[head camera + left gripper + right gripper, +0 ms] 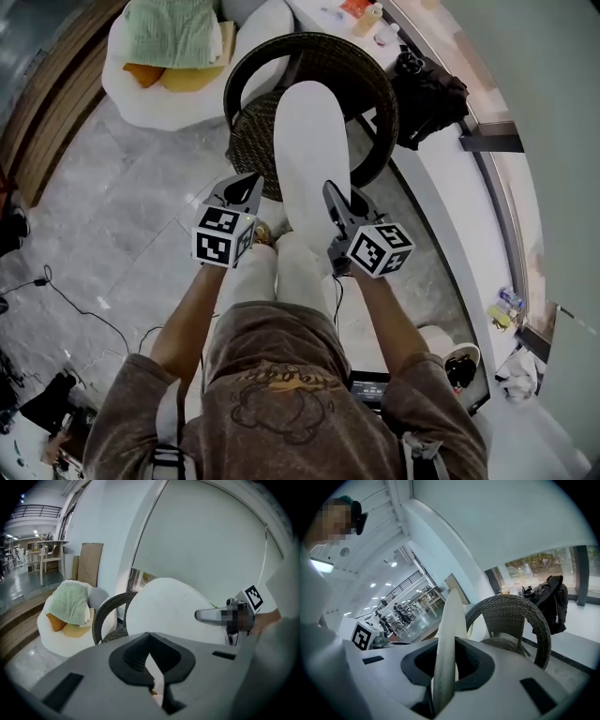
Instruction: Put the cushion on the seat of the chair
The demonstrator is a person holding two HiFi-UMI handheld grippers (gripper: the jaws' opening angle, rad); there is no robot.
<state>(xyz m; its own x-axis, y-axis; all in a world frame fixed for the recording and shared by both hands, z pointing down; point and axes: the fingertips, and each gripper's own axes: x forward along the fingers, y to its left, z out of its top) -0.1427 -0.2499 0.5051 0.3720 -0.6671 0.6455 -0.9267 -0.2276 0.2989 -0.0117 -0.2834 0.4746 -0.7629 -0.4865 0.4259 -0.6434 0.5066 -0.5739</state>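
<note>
The white cushion (pixel 307 141) is held on edge above the seat of the wicker chair (pixel 380 94). The left gripper (pixel 248 183) has its jaws nearly together, pinching the cushion's left edge. The right gripper (pixel 333 195) has its jaws narrowly apart, clamped on the right edge.

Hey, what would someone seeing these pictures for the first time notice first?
The big white cushion stands out first, held on edge between the left gripper and the right gripper in the middle of the head view. Just beyond it stands the dark wicker chair. At upper left, a white beanbag carries a green blanket.
</note>
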